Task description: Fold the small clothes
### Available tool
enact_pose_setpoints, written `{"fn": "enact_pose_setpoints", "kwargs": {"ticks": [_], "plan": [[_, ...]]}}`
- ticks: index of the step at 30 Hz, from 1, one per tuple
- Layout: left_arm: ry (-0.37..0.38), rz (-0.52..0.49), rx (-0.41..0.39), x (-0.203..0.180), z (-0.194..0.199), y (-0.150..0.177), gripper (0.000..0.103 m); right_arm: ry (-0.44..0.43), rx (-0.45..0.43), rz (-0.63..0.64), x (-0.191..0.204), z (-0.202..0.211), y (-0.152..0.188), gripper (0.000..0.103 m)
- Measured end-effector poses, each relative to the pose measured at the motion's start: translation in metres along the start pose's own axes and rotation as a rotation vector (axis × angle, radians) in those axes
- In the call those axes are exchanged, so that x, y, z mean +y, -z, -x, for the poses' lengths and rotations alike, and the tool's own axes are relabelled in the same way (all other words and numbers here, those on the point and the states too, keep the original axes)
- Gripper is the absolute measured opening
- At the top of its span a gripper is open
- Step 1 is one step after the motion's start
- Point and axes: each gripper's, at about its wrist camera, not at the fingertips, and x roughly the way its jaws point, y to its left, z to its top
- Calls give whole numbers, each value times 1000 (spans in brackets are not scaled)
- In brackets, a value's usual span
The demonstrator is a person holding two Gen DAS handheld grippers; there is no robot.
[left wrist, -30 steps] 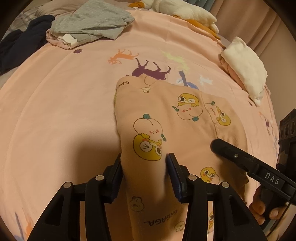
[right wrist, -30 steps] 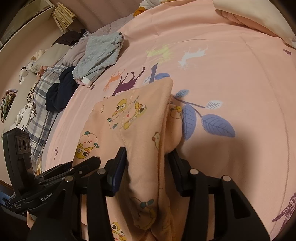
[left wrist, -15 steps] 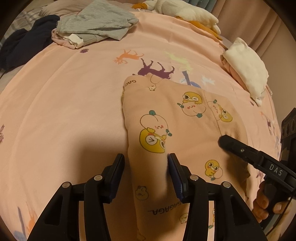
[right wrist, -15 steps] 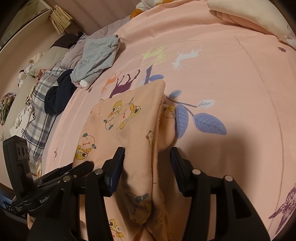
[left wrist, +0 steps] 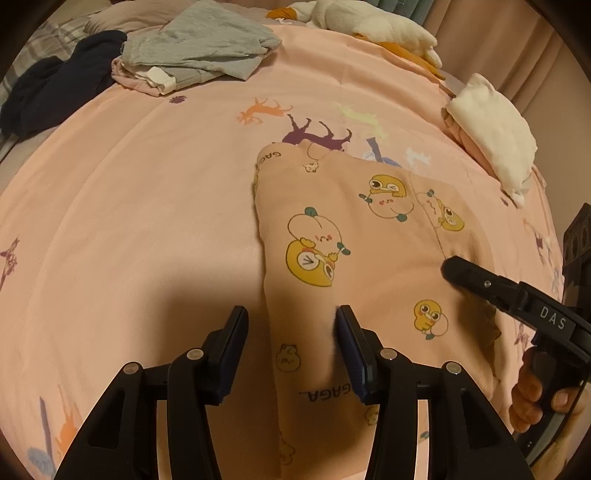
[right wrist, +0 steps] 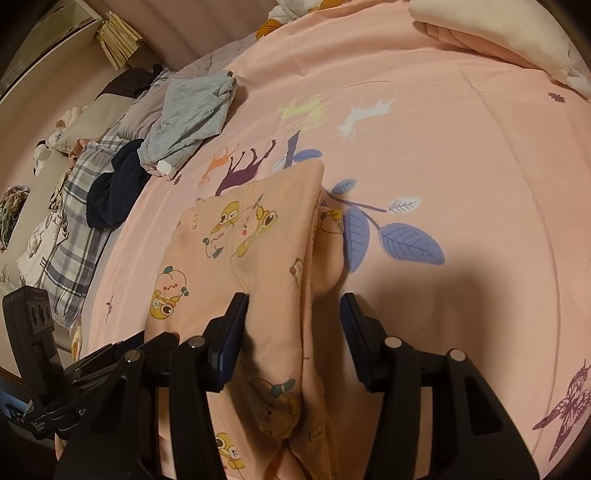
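A small peach garment with yellow cartoon prints (left wrist: 354, 240) lies folded on the pink printed bedspread (left wrist: 147, 206). My left gripper (left wrist: 291, 328) is open, its jaws astride the garment's left folded edge, not pinching it. My right gripper (right wrist: 295, 314) is open astride the garment's right edge (right wrist: 280, 258); the cloth lies slack between the jaws. The right gripper's finger also shows in the left wrist view (left wrist: 480, 280), resting over the garment's right side. The left gripper shows at the lower left of the right wrist view (right wrist: 110, 354).
A grey folded top (left wrist: 199, 48) and a dark navy garment (left wrist: 51, 92) lie at the far left of the bed. A cream and pink folded stack (left wrist: 491, 129) sits at the far right. A white and orange plush toy (left wrist: 369, 26) lies at the back. Plaid bedding (right wrist: 74, 221) lies beside the bed.
Both grippers opened and let go of the garment, which dropped flat onto the bedspread. Both have drawn back slightly toward the near edge.
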Motion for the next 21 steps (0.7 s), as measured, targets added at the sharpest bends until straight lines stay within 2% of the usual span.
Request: {"fn": "enact_pose_setpoints", "kwargs": {"ticks": [7, 21], "plan": [[-13, 6, -3, 1, 4, 7, 53, 8, -1, 0, 0, 1, -1, 52], [-17, 13, -5, 3, 12, 14, 54, 21, -8, -7, -1, 5, -1, 56]]}}
